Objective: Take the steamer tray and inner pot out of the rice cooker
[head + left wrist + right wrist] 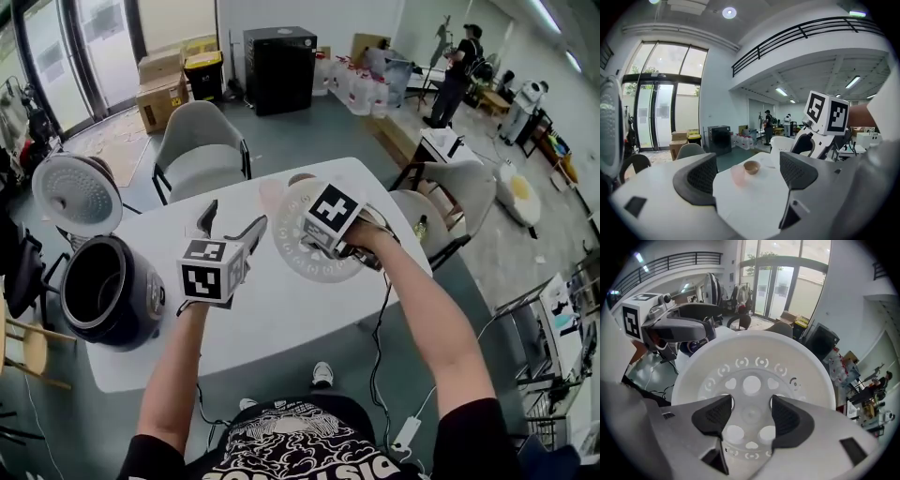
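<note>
My right gripper (323, 234) hangs over the middle of the white table (281, 319), shut on the steamer tray (291, 246), a white round perforated disc. In the right gripper view the steamer tray (754, 366) fills the frame, with the jaws closed on its centre (751, 411). My left gripper (230, 225) is just to its left, open with nothing between its fingers (701, 178). The black rice cooker (112, 300) stands at the table's left end with its lid (77, 192) raised. The inner pot (94, 279) sits inside it.
A pink cup (738, 174) and a brown bowl (751, 166) stand near the table's far edge. Grey chairs (202, 145) flank the table. A stool (33, 347) stands left of the cooker. Boxes, a black cabinet and a person are farther back.
</note>
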Demonstrator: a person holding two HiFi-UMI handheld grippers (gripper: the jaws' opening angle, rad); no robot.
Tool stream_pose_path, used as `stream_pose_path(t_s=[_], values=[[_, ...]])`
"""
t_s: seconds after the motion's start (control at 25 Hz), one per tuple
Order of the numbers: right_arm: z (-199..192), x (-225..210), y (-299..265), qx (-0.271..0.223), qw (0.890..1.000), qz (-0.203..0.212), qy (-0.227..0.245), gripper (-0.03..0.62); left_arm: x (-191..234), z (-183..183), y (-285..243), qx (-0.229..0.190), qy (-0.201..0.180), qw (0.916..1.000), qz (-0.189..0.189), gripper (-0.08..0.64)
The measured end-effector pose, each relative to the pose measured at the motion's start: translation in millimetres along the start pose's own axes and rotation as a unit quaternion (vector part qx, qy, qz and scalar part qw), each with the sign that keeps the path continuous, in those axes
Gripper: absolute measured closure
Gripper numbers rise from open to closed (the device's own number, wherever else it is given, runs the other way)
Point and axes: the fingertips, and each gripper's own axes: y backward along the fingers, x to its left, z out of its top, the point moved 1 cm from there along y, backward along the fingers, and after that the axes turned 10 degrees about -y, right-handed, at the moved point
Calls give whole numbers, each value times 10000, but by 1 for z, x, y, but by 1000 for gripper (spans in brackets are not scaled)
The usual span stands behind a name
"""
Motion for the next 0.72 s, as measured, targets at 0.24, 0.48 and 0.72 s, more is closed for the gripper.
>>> stream_pose_path(t_s=[0.24, 0.48, 0.72], values=[[-70, -121, 6, 188, 9993, -15, -313, 307, -87, 36, -99, 87, -101, 9996, -242, 143], [-145, -217, -15, 395, 9984, -6, -410, 307, -171, 47, -185, 147, -102, 9992, -345, 143], [-201, -300, -57, 556, 9977, 170, -343, 305, -247, 39, -272, 489, -146, 9976, -478, 143]])
